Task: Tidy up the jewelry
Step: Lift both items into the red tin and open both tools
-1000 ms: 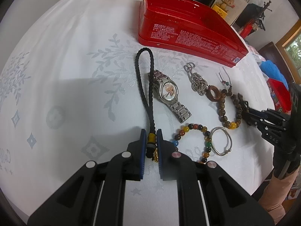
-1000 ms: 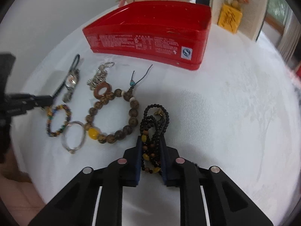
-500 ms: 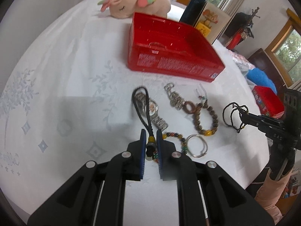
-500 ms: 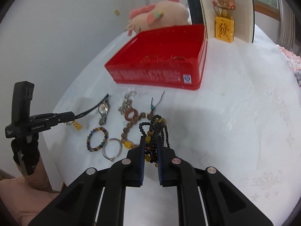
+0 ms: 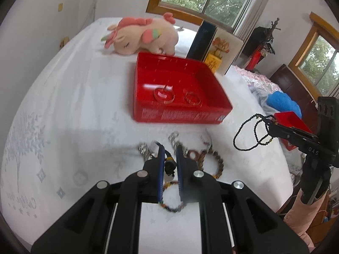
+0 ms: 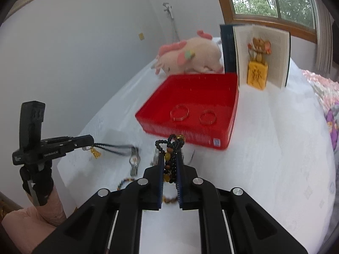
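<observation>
My left gripper (image 5: pixel 168 158) is shut on a black braided cord (image 5: pixel 169 166) with a gold bead and holds it above the white table; from the right wrist view the cord (image 6: pixel 114 147) hangs from this gripper (image 6: pixel 88 142) with a gold charm (image 6: pixel 95 153). My right gripper (image 6: pixel 170 158) is shut on a black bead necklace (image 6: pixel 172 146). In the left wrist view the necklace (image 5: pixel 247 136) dangles in loops from that gripper (image 5: pixel 273 124). A red box (image 5: pixel 180 114) beyond holds two clear rings (image 5: pixel 164 94).
On the cloth below lie a steel watch (image 6: pixel 134 160), a chain with a wooden ring (image 5: pixel 175 139), a brown bead bracelet (image 5: pixel 219 164) and a multicoloured bead bracelet (image 5: pixel 169 206). A pink plush toy (image 5: pixel 144 36) and an open book (image 6: pixel 260 53) stand behind the box.
Both grippers have risen and tilted up, lifting the cord and the bead necklace off the table. The rest of the jewelry has stayed put.
</observation>
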The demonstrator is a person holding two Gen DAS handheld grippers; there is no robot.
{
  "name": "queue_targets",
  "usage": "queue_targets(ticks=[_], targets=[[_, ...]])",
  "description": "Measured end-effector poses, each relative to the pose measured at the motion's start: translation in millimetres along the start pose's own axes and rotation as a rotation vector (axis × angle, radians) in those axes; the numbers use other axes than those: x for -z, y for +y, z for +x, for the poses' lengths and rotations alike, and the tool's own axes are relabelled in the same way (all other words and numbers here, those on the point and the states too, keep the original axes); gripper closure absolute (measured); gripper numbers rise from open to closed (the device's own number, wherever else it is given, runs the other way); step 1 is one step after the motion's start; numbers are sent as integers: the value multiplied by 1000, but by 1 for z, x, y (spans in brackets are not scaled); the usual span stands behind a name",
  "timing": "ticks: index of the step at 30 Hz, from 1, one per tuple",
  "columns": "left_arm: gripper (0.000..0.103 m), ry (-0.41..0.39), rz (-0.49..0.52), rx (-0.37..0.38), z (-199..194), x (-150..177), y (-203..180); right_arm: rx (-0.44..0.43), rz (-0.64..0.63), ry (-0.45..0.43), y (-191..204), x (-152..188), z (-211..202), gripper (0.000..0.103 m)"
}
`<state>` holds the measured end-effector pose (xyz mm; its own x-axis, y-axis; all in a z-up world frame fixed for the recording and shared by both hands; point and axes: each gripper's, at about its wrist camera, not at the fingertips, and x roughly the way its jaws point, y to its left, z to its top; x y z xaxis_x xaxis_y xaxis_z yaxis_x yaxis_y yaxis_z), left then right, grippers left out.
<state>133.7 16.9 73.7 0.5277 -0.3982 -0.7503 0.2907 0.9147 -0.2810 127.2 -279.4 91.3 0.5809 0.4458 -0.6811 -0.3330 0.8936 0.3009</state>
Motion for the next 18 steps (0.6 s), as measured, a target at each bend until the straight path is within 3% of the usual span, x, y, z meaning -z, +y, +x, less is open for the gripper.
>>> queue_targets(ticks=[12, 18], targets=[[94, -104, 32, 13, -9, -75, -21, 17, 0, -78, -2, -77, 7, 93], [94, -94, -1, 13, 23, -107, -16, 58, 35, -72, -17, -98, 39, 93]])
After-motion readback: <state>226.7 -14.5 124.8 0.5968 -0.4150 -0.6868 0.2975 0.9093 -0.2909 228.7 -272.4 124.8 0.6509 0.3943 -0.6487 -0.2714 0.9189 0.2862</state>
